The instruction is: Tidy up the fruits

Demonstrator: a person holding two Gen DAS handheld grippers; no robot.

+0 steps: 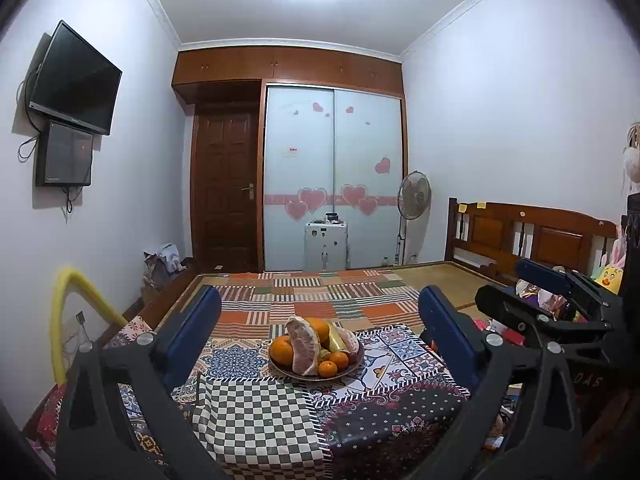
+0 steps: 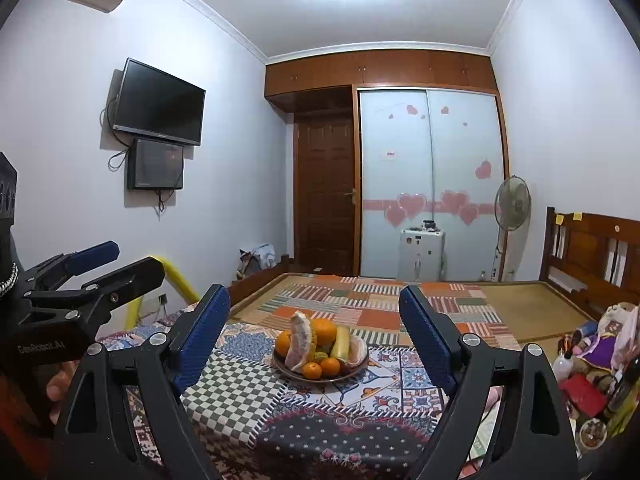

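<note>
Sitting in the middle of the table (image 1: 256, 420), on its patterned cloth, the plate (image 1: 280, 370) is carrying all the fruit that I can see: several oranges (image 1: 282, 350), two pale pomelo pieces (image 1: 302, 344) and a yellow-green long fruit (image 1: 334, 338) that is standing nearly upright between them. The fruit is lying heaped together on the plate, and no fruit is showing loose on the cloth around it.

Both grippers are hovering at the near edge of the table and are pointing forward at the plate. The left gripper (image 1: 320, 328) is holding its blue fingers wide apart with nothing between them, and the right gripper (image 2: 314, 328) is doing the same. In each wrist view the plate is lying straight ahead, on the far side of the fingertips, almost in the centre of the gap. So neither gripper is clearly nearer; they are standing side by side, the left one to the left, and the distance to the plate is looking about equal.

The pomelo piece (image 2: 300, 344) at the near left of the heap is standing on its edge with its long axis going up. The small oranges (image 2: 320, 368) at the near rim are the closest fruit to both grippers.

This scene is fitting two stages: a heap that is waiting to be sorted, or a plate that is already arranged. I cannot tell which.
</note>
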